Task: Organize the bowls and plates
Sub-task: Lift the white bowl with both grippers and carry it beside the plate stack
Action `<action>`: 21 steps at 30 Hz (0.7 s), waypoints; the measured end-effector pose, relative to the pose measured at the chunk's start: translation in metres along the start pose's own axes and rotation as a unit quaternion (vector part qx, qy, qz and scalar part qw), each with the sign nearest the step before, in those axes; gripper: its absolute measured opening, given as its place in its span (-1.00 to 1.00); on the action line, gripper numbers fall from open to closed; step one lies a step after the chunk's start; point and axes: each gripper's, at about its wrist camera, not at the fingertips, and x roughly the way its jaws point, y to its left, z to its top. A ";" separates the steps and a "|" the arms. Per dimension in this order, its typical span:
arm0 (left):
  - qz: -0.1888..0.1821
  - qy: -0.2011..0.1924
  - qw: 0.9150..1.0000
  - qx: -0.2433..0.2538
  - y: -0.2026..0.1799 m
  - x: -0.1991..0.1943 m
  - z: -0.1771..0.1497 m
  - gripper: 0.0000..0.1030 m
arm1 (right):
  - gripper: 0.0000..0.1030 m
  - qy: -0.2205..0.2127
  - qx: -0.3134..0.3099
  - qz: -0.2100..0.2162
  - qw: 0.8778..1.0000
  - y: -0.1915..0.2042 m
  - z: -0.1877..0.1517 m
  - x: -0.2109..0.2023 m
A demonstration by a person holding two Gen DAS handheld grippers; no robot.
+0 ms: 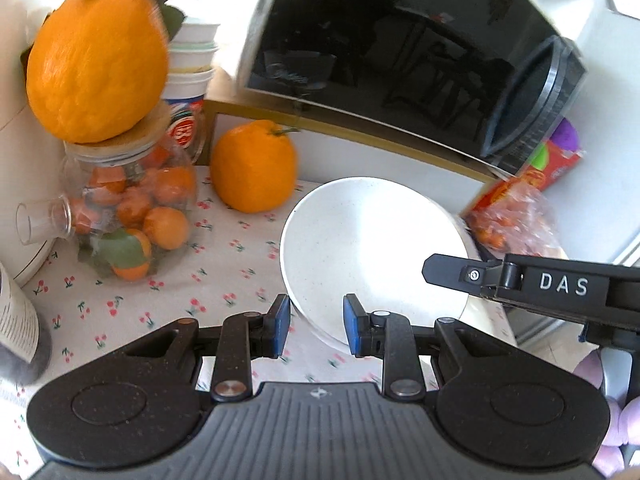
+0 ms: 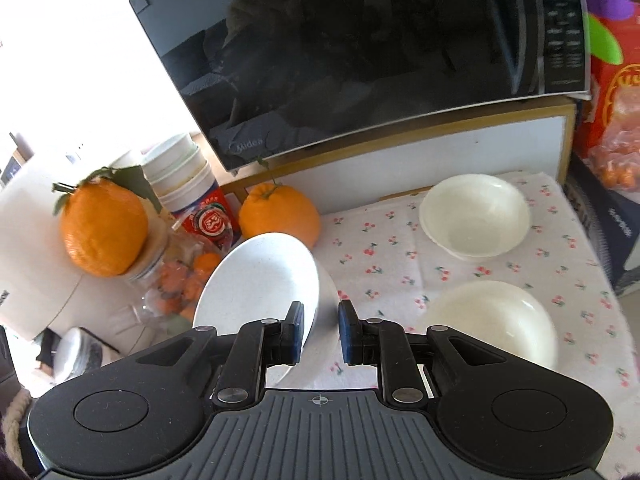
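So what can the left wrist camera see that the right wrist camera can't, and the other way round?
Only the left wrist view shows the right gripper reaching in from the side.

Only the right wrist view shows two white bowls on the cherry-print cloth: a far bowl and a near bowl.

Both show the tilted white plate, the microwave, the big oranges and the jar of small oranges.

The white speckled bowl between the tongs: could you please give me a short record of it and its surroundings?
Held: white speckled round bowl, tilted
Right tongs: shut on its wall
Left tongs: straddle its rim; contact unclear
On cloth: far white round bowl and near cream round bowl, apart
Cloth: cherry-print fabric tablecloth
Behind: black glass-fronted microwave
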 end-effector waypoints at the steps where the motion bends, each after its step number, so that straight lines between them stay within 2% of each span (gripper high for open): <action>1: -0.003 0.002 1.000 0.003 -0.005 -0.004 -0.002 -0.52 | -0.64 -0.001 0.004 -0.002 1.000 -0.003 -0.001 -0.007; 9: -0.029 0.017 0.999 0.028 -0.043 -0.025 -0.023 -0.51 | -0.64 -0.008 0.047 -0.018 0.999 -0.034 -0.021 -0.062; 21: -0.070 0.040 0.995 0.061 -0.090 -0.046 -0.069 -0.51 | -0.64 -0.027 0.058 -0.057 0.996 -0.069 -0.049 -0.128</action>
